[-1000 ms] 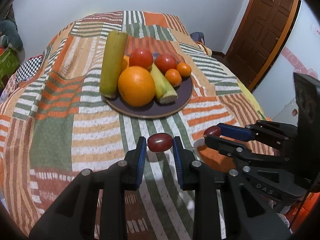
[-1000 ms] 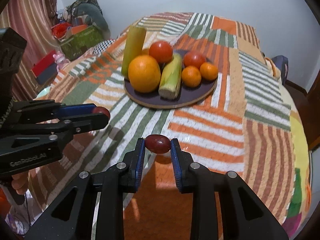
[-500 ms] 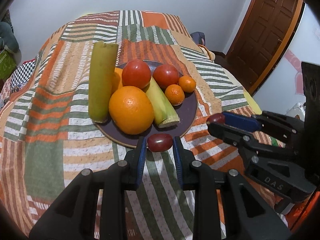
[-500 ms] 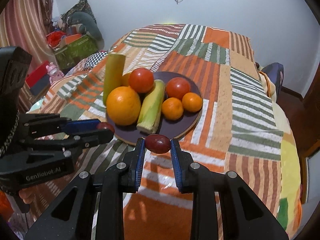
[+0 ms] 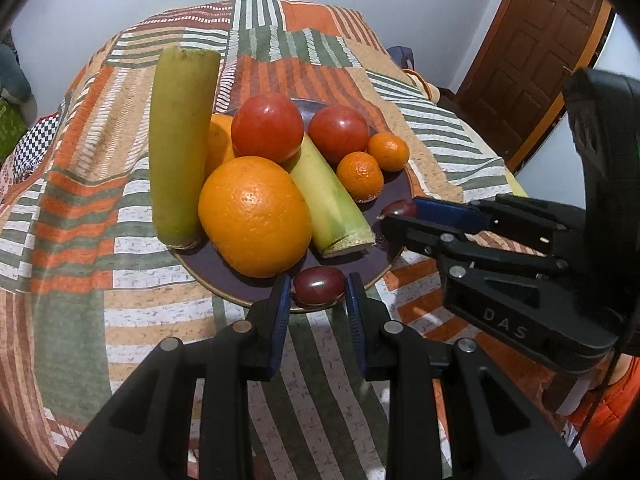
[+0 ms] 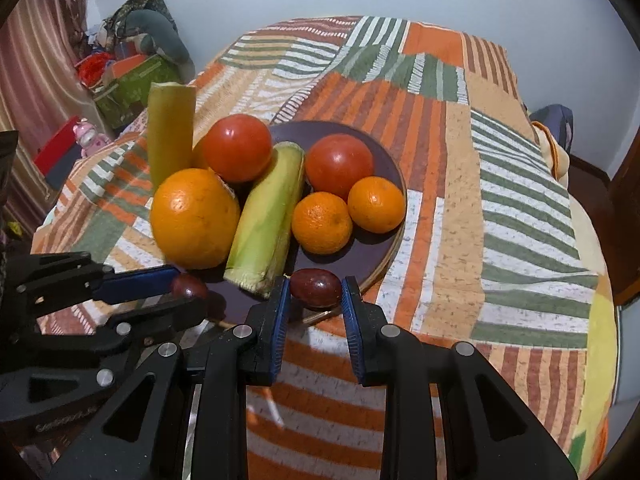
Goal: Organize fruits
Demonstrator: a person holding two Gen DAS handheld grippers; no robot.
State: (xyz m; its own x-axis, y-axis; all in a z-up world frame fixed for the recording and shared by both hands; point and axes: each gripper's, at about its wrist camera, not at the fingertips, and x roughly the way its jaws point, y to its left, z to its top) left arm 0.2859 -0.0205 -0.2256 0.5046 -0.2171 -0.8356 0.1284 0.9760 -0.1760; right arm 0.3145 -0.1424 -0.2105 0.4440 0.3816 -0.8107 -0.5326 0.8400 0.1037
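My left gripper (image 5: 319,296) is shut on a dark red grape (image 5: 319,286), held over the near rim of the dark round plate (image 5: 216,272). My right gripper (image 6: 316,294) is shut on a second dark red grape (image 6: 315,287), held over the plate's near edge (image 6: 384,264). Each gripper shows in the other's view, the right one (image 5: 396,216) at the plate's right side, the left one (image 6: 188,288) at its front left. The plate carries a big orange (image 5: 254,216), two tomatoes (image 5: 267,128), two mandarins (image 5: 360,176), a corn cob in husk (image 5: 328,204) and a long green-yellow stalk (image 5: 180,144).
The plate lies on a bed with a striped patchwork cover (image 6: 500,184). A brown door (image 5: 528,52) stands at the right. Boxes, toys and a curtain (image 6: 116,72) sit beyond the bed's left side. A white wall is behind.
Both grippers have moved forward toward the plate, each still holding its grape; the grapes now sit over the plate's near rim instead of over the bedcover.
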